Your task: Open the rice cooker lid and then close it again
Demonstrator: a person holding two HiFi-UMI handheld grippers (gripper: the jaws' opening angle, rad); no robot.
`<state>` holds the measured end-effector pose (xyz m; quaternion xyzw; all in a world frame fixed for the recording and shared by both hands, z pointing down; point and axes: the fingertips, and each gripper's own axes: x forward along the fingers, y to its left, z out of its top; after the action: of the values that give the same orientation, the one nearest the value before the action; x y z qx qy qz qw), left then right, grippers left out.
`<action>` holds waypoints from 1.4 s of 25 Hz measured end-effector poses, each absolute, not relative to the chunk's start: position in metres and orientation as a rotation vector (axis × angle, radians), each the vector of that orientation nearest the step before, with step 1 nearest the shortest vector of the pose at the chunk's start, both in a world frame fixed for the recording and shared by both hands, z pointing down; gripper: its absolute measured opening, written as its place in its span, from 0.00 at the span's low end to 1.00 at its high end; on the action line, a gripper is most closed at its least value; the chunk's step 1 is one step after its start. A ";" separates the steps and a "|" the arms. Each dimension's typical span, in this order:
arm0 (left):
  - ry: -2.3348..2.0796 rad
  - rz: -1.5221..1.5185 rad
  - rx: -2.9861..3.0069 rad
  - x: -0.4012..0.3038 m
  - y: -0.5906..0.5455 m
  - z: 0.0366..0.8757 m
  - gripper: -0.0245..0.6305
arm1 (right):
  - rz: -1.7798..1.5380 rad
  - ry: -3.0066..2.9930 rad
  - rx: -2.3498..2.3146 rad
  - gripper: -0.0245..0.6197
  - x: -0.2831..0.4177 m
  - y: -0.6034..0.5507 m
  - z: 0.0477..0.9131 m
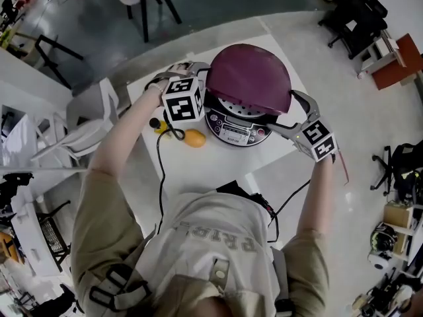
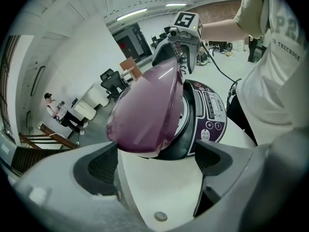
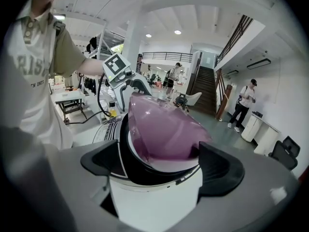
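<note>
Rice cooker: it stands on the white desk in front of me, with its control panel facing me.
Lid: the purple lid is raised on its rear hinge and tilted steeply up. The inner plate shows beneath it in the head view.
Left tool: it sits at the cooker's left side, close to the back. The left gripper view shows its jaws wide apart. The cooker's body and the lid's edge fill the space ahead of them, and nothing is clamped.
Right tool: it sits at the cooker's right side, just beside the rim. The right gripper view shows its jaws spread wide too, with the black rim and lid in front of the gap and no grip on either.
Contact: I cannot tell whether either tool touches the cooker's wall. Neither one is squeezing it.
Done: the opening half looks finished or nearly so, since the lid is well off the pot.
Left: the lid needs to come down and latch. From this one moment I cannot say whether it is on its way up or down.
Next move, as I judge it: one tool presses on the lid's top while the other steadies the body so the cooker does not slide.
Nearby: a small yellow object and a black cable lie on the desk left of the cooker, clear of the lid's swing.
</note>
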<state>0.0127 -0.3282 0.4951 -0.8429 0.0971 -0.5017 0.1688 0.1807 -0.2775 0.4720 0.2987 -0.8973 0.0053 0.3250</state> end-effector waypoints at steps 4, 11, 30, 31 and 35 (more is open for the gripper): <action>0.227 -1.460 -2.392 0.010 -0.322 0.506 0.82 | 0.046 -2.328 0.742 0.82 0.179 -0.271 0.481; 0.157 -1.491 -2.398 0.009 -0.314 0.515 0.82 | 0.075 -2.304 0.701 0.83 0.178 -0.263 0.488; -0.015 -1.626 -2.346 0.000 -0.304 0.536 0.82 | 0.153 -2.237 0.533 0.84 0.178 -0.250 0.509; -0.019 -1.631 -2.343 0.000 -0.304 0.537 0.82 | 0.155 -2.235 0.527 0.84 0.178 -0.250 0.510; -0.038 -1.657 -2.326 0.000 -0.304 0.543 0.82 | 0.166 -2.221 0.503 0.84 0.179 -0.249 0.515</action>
<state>-0.0001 -0.3037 0.5432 -0.8061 -0.0131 -0.5742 0.1426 0.1788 -0.2488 0.5151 0.2002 -0.8845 0.0660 0.4161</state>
